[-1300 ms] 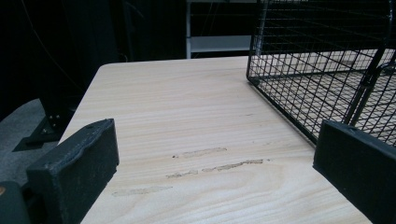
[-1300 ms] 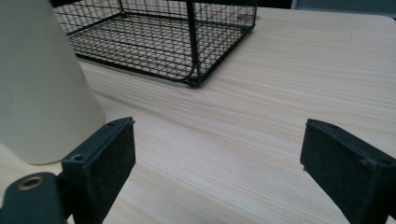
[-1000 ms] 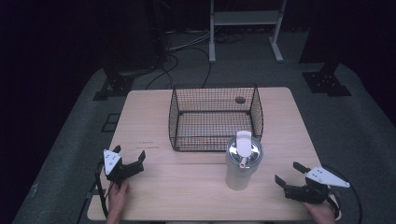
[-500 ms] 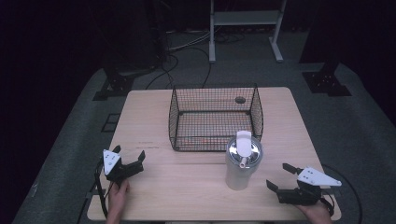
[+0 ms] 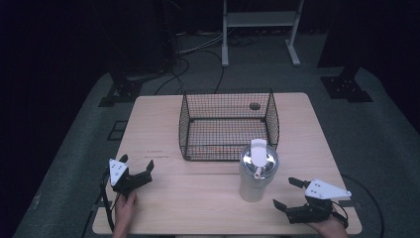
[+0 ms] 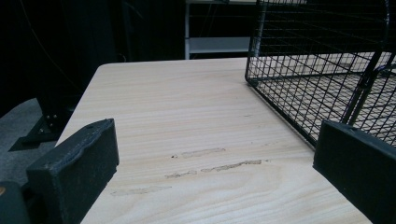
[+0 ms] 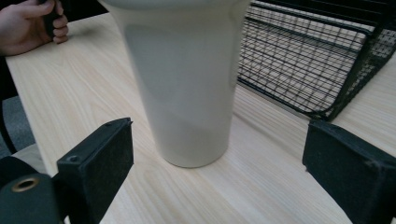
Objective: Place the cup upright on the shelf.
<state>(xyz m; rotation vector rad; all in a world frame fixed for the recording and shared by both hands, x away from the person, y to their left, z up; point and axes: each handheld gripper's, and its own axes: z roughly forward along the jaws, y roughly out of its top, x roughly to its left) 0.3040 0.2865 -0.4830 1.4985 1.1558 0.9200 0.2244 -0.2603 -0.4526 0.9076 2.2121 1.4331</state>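
The left gripper (image 5: 137, 164) sits in the lower left of the high view, held by a hand (image 5: 125, 208) that comes up from the bottom edge; its jaws are spread wide with nothing between them. In the left gripper view the two black jaws stand at the lower left and lower right corners, and bare table (image 6: 187, 130) with a few pale scuff marks (image 6: 210, 163) lies between them. The basket (image 6: 322, 70) fills the upper right of that view, just beyond the right jaw.

The right gripper (image 5: 287, 193) is in the lower right of the high view, its grey plate (image 5: 327, 189) on top, and its jaws are also spread apart and empty. They point toward the cup (image 5: 257, 171), which stands upright near the lower middle of the frame, just in front of the basket's (image 5: 228, 124) near right corner. The cup is pale with a silvery lid (image 5: 259, 157) and a white tab across it.

In the right gripper view the cup (image 7: 187, 84) rises in the upper middle, its base on the table (image 7: 84, 93) ahead of the jaws and between their lines, touching neither. The basket (image 7: 308, 60) lies in the upper right behind it. The other hand (image 7: 28, 25) shows in the upper left corner, gripping something dark
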